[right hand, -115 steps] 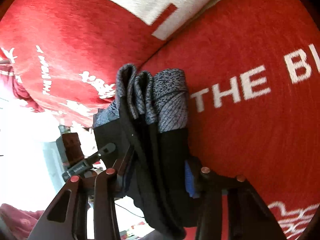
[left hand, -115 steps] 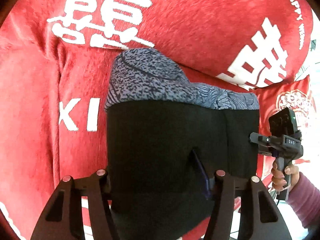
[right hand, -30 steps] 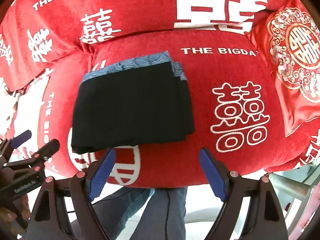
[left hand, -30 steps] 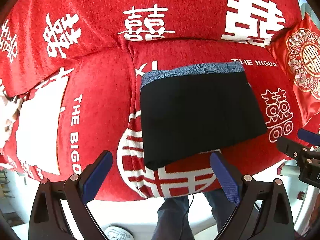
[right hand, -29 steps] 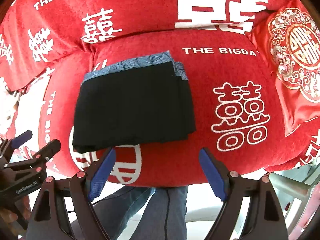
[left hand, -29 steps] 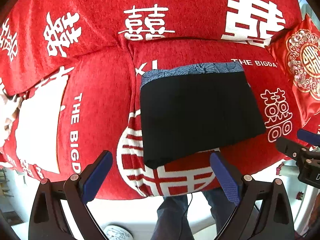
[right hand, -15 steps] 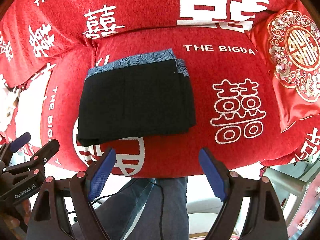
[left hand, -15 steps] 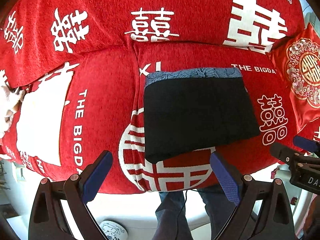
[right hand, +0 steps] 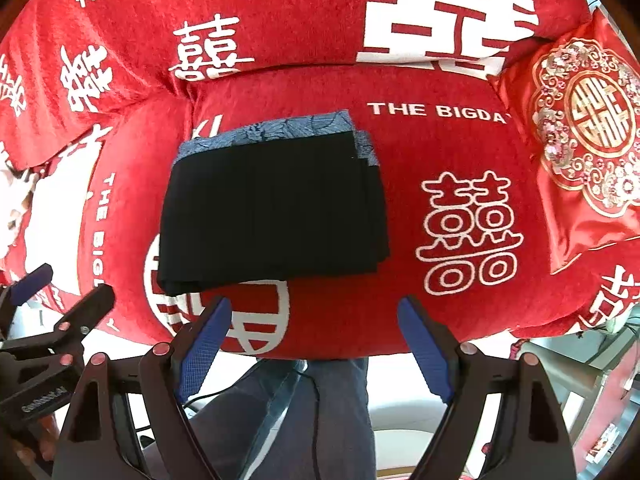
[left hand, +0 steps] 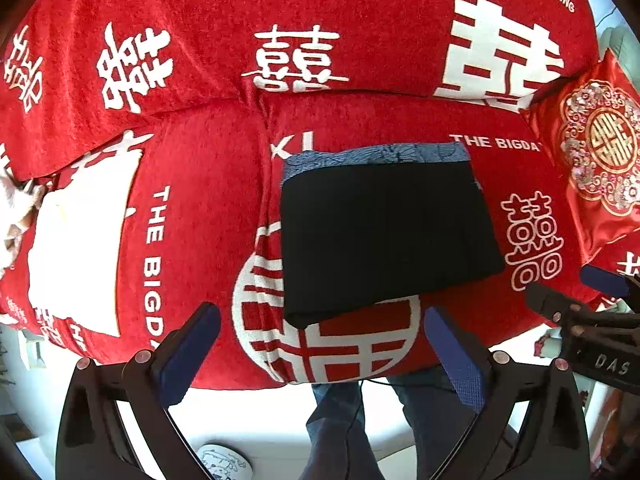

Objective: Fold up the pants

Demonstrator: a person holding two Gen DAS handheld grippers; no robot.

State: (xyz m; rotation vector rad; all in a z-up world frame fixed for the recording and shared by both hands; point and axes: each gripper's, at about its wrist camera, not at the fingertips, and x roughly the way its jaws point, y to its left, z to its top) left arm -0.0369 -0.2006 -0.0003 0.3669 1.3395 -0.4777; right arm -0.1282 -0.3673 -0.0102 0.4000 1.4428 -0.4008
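The black pants (left hand: 384, 232) lie folded in a neat rectangle on the red sofa seat (left hand: 200, 208), with a blue-grey patterned band along the far edge. They also show in the right wrist view (right hand: 276, 208). My left gripper (left hand: 320, 344) is open and empty, held back off the sofa's front edge. My right gripper (right hand: 312, 336) is open and empty too, also back from the edge. The right gripper (left hand: 576, 300) shows at the right of the left wrist view; the left gripper (right hand: 56, 300) shows at the left of the right wrist view.
The sofa has a red cover with white characters and lettering. An embroidered red cushion (right hand: 584, 128) leans at the right end. A white patch (left hand: 76, 256) lies on the left seat. The person's legs in jeans (right hand: 312, 412) stand below the front edge.
Both grippers, shut on the pants 3.8 s ago, have let go and are open. Over the last second they have drawn back a little from the sofa. The pants lie still.
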